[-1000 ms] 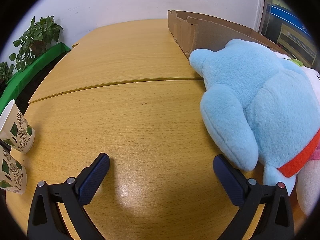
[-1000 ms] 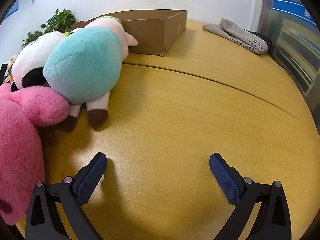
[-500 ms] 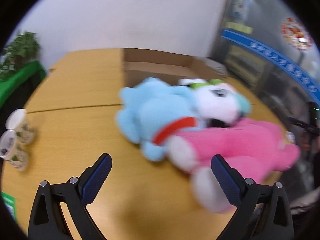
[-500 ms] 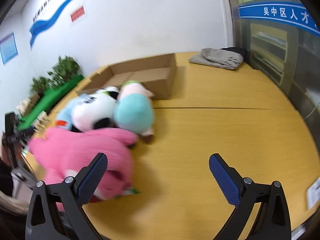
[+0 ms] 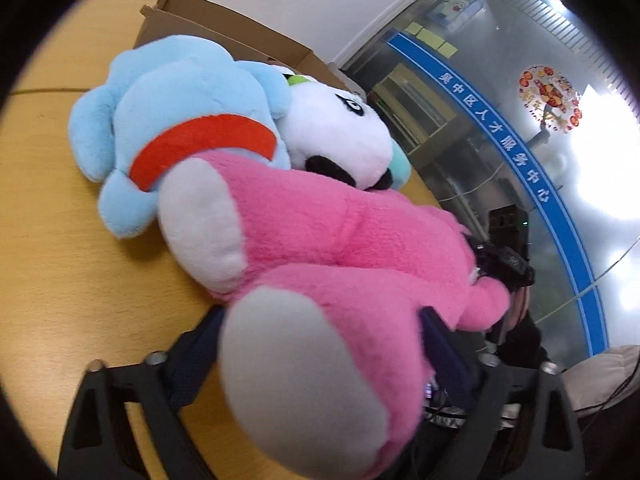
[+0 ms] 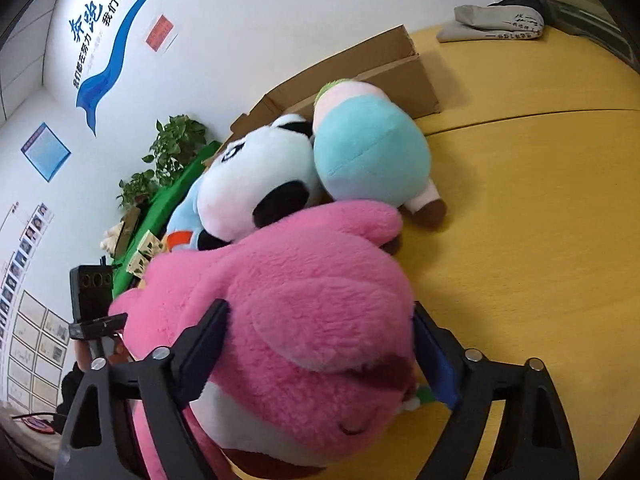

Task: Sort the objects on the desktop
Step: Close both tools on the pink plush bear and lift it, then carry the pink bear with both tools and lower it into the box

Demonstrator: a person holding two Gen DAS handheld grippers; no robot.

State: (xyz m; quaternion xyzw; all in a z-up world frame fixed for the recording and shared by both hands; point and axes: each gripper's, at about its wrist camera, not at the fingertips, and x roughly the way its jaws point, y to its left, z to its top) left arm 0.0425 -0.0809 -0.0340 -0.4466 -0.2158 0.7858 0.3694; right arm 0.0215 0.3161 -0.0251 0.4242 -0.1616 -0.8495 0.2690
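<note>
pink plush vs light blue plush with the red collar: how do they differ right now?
Colour: the pink plush is pink with pale foot pads; the light blue plush wears a red collar.
Contact: the pink plush sits between both closing tongs, left tongs around a leg and right tongs around the head end; the light blue plush is untouched.
Position: pink is nearest, blue behind it.
Both lie on the table.

I read "吴中区人才服务中心" on the blue band (image 5: 516, 152) across the glass partition; "奔跑" on the white wall (image 6: 86, 24).
</note>
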